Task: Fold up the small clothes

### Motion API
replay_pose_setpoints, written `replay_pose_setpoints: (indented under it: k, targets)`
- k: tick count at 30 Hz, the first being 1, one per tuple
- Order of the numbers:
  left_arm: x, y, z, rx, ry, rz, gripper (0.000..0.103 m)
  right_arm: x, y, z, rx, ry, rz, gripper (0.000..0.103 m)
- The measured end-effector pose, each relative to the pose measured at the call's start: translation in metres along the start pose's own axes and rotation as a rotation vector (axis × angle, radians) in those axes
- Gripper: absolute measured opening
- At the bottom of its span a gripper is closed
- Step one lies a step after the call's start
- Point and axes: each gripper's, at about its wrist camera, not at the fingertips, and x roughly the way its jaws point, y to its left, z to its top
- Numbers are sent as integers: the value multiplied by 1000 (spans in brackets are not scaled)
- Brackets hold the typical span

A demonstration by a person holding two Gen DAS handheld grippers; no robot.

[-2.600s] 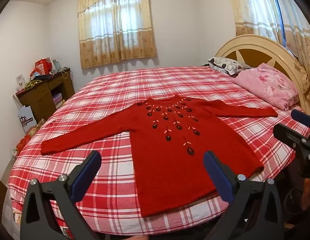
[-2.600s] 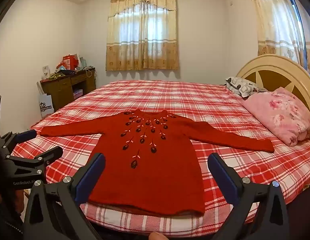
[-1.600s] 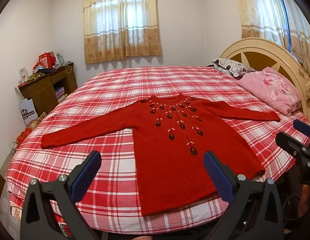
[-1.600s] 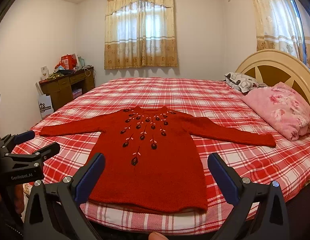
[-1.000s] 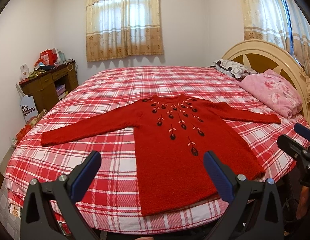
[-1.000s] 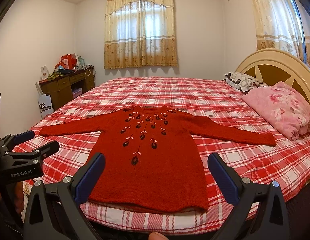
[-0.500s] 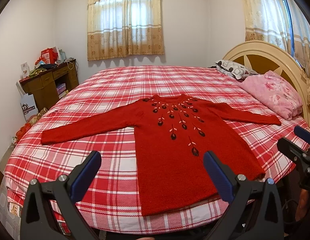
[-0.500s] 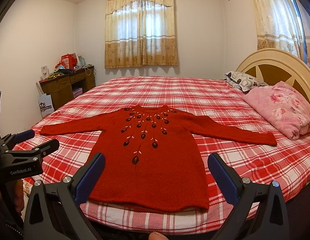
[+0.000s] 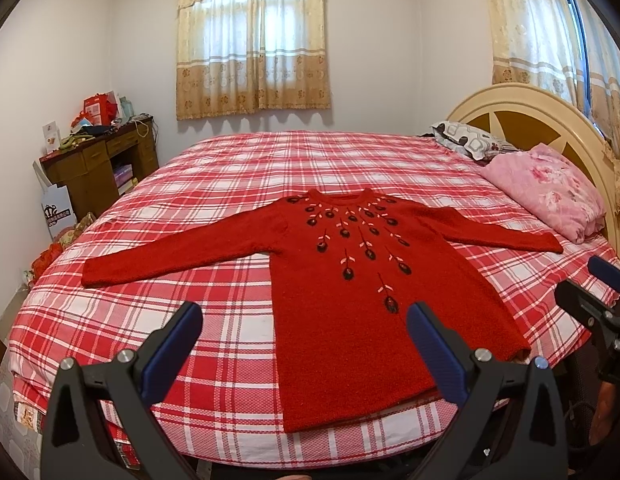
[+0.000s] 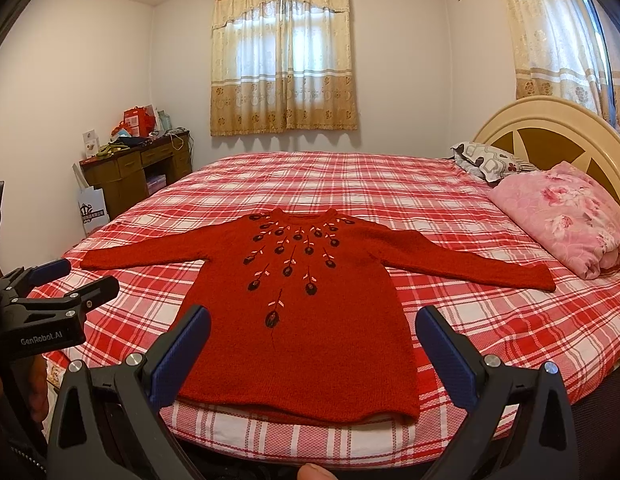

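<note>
A red knitted sweater [image 9: 349, 300] with dark flower embroidery lies flat, face up, on the bed, both sleeves spread out and its hem at the near edge. It also shows in the right wrist view [image 10: 306, 320]. My left gripper [image 9: 302, 320] is open and empty, held off the bed's near edge, left of the hem. My right gripper [image 10: 311, 320] is open and empty, in front of the hem. Each gripper appears in the other's view: the right gripper [image 9: 597, 292] at the right edge, the left gripper [image 10: 62, 284] at the left edge.
The bed [image 9: 250, 168] has a red and white plaid cover. A pink quilt [image 9: 545, 188] and a patterned pillow [image 9: 465, 142] lie by the cream headboard [image 9: 529, 108] at the right. A wooden desk [image 9: 98, 160] with clutter stands at the left wall.
Both views have shifted only slightly; the grippers stay open and near the bed's edge. The sweater has not moved.
</note>
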Motion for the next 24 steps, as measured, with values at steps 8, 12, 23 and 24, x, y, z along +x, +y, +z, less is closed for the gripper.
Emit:
replay_pose_setpoints:
  k: [8, 12, 23, 24]
  targets:
    - [5, 5, 0, -17, 14, -5, 103, 4, -1, -2, -1, 13, 2, 102]
    - [6, 4, -1, -18, 18, -6, 103, 5, -3, -2, -2, 14, 4, 102]
    - [24, 6, 1, 4, 29, 11, 103, 30, -22, -4, 12, 42, -14, 102]
    - [29, 7, 3, 6, 33, 13, 103, 36, -26, -4, 16, 51, -20, 102]
